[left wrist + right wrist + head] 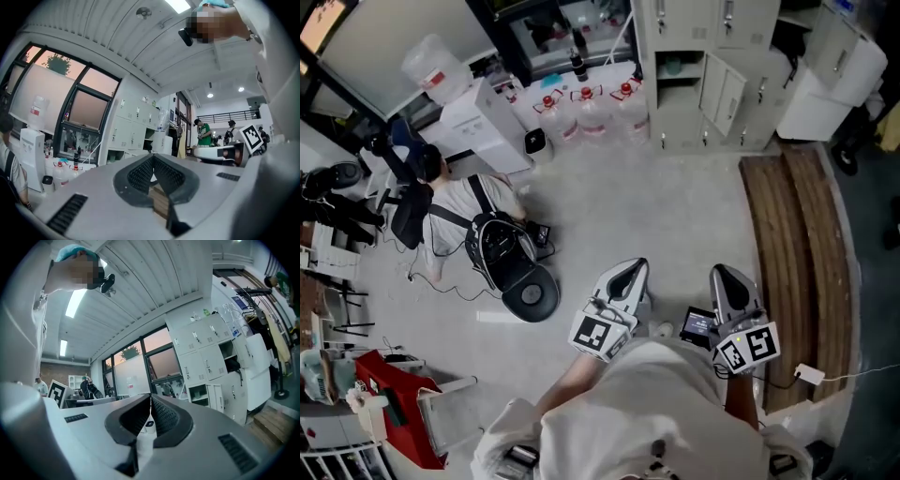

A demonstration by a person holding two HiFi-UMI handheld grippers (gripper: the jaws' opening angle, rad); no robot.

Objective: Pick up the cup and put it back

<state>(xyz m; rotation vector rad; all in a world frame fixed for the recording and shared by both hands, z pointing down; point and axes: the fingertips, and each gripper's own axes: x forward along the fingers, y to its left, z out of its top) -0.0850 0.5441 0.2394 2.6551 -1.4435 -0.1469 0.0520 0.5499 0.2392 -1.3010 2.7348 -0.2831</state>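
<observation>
1. Left gripper [631, 270] and right gripper [724, 275] are pointing level, close in front of the body. Both are sitting with jaws pressed together, gripping nothing.
2. Cup is not showing in any view. Ahead of the jaws, only bare floor [675, 206] and lockers [712, 66] are showing.
3. Judging: the pick-up is not yet starting. The next move calls for finding the cup, then opening one gripper's jaws on approach.

ahead: floor [675, 206] open; left: seated person [459, 202] (backpack [497, 246]); right: wooden boards [802, 253]
</observation>
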